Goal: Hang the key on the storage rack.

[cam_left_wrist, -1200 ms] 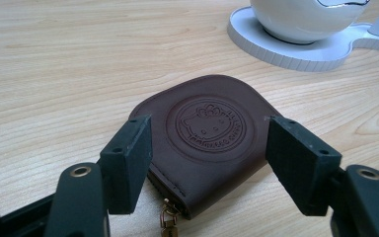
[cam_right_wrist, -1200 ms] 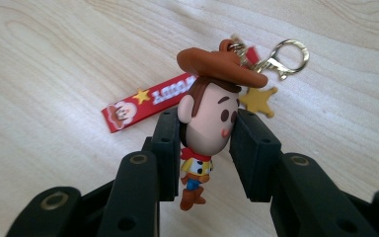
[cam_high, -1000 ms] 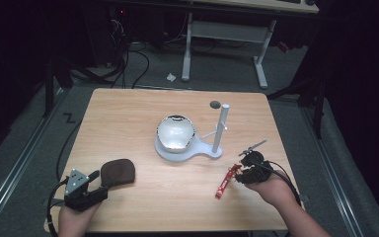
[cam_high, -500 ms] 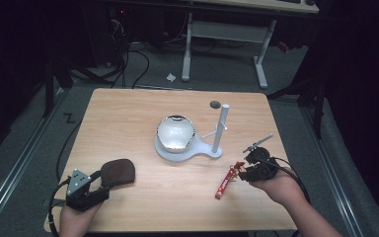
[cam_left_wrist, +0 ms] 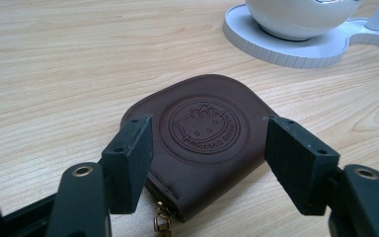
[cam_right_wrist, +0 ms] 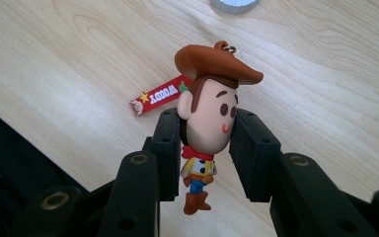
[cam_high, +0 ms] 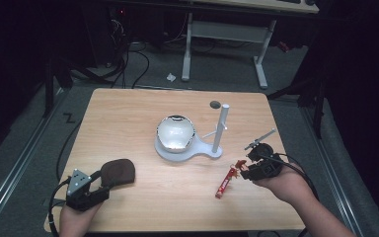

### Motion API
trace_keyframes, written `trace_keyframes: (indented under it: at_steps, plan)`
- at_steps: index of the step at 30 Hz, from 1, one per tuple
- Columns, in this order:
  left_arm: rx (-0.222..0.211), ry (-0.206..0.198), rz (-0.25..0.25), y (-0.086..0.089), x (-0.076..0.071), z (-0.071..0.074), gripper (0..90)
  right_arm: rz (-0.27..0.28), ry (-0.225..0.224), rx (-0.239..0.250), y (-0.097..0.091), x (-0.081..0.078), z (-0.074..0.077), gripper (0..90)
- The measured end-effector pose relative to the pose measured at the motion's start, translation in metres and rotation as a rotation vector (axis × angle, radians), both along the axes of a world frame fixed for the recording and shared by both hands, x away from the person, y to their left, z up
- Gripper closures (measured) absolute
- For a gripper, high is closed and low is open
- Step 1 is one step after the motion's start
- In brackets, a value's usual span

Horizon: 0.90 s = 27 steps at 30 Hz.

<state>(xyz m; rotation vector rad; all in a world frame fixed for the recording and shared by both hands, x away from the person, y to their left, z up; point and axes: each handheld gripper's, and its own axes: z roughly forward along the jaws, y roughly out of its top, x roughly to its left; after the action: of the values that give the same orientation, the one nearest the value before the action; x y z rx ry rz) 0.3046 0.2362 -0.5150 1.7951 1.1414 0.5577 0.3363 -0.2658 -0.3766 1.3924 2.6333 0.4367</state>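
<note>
Lifting a little higher than a moment ago, the right gripper (cam_high: 243,170) is clamping its jaws on the cowboy keychain figure (cam_right_wrist: 208,123), its red tag (cam_high: 225,180) dangling over the table (cam_high: 128,113). At the near-left corner, the left gripper (cam_high: 98,178) is resting with jaws apart, straddling the brown leather pouch (cam_left_wrist: 202,136).

My left gripper view cuts off the brown pouch's (cam_left_wrist: 202,143) zipper pull at the bottom edge. From above, I can't make out the figurine (cam_high: 238,169).
</note>
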Motion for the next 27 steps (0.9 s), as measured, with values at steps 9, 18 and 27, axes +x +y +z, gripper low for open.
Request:
trace_keyframes:
  at_steps: [9,18,27]
  plan:
    - [0.003,0.001,0.001,0.001,0.000,0.000,35.6,0.021,0.017,-0.038,0.003,-0.004,0.017,66.1]
    - [-0.001,0.001,0.003,0.001,-0.001,0.000,35.7,0.027,0.005,-0.054,0.000,-0.005,0.037,66.1]
    - [-0.012,-0.018,0.006,0.003,-0.001,0.001,34.5,0.019,-0.012,-0.061,-0.003,-0.002,0.052,66.2]
